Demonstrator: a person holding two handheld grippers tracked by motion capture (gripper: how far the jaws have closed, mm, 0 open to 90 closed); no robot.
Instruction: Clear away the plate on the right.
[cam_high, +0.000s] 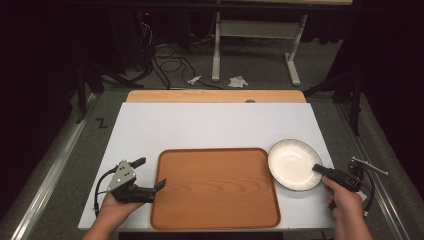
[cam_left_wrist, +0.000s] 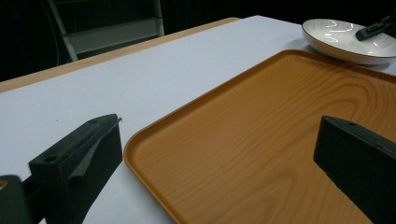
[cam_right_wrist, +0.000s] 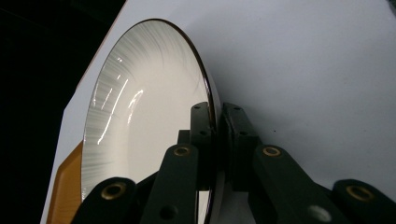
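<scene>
Right gripper (cam_high: 318, 168) is pinching the near-right rim of the white ribbed plate (cam_high: 292, 164), jaws closed on the thin edge, plate resting on the white table (cam_high: 210, 125) just right of the wooden tray (cam_high: 215, 187). Left gripper (cam_high: 161, 185) is idling at the tray's left edge, jaws spread wide, holding nothing. Probably lifting next: keeping the plate level and clearing the tray lip before setting down.
</scene>
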